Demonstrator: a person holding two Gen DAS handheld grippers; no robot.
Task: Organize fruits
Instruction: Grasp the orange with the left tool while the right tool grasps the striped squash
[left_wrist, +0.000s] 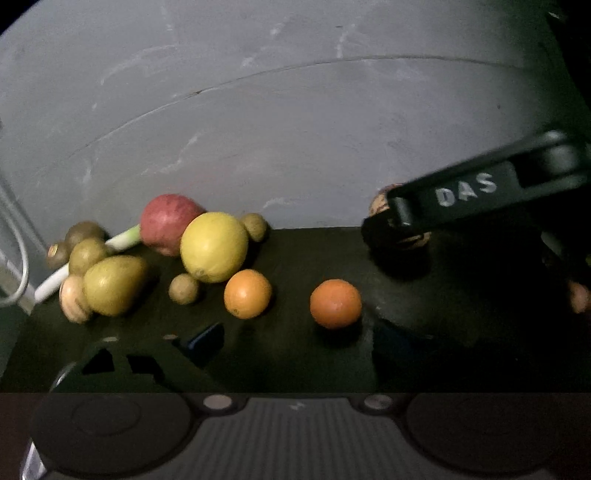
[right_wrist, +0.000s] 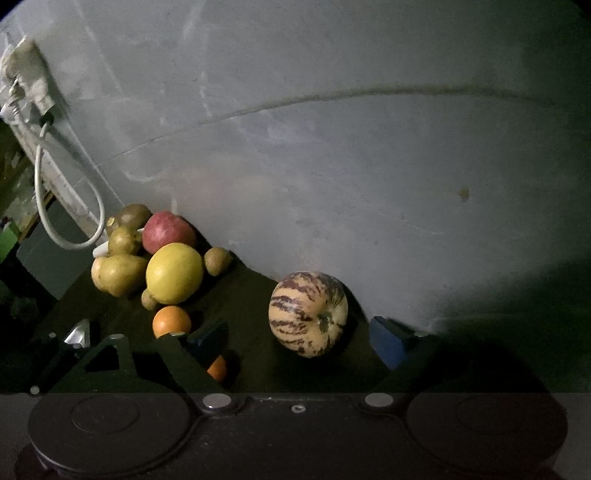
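Observation:
A pile of fruit lies at the back left of a dark table: a red apple (left_wrist: 168, 221), a big yellow citrus (left_wrist: 214, 246), a pear (left_wrist: 112, 284) and several small brown fruits. Two oranges (left_wrist: 247, 293) (left_wrist: 335, 303) lie apart in front. My left gripper (left_wrist: 291, 343) is open and empty, with the second orange between its fingers' lines. My right gripper (right_wrist: 299, 339) is open around a striped yellow melon (right_wrist: 308, 314); it shows in the left wrist view as a dark arm (left_wrist: 461, 199) over the melon (left_wrist: 380, 205). The pile also shows in the right wrist view (right_wrist: 173, 273).
A grey wall (left_wrist: 295, 110) stands right behind the table. A white cable (right_wrist: 55, 206) hangs from a socket at the left. A green onion stalk (left_wrist: 122, 240) lies under the pile. The table's left edge (right_wrist: 62, 295) is near the pile.

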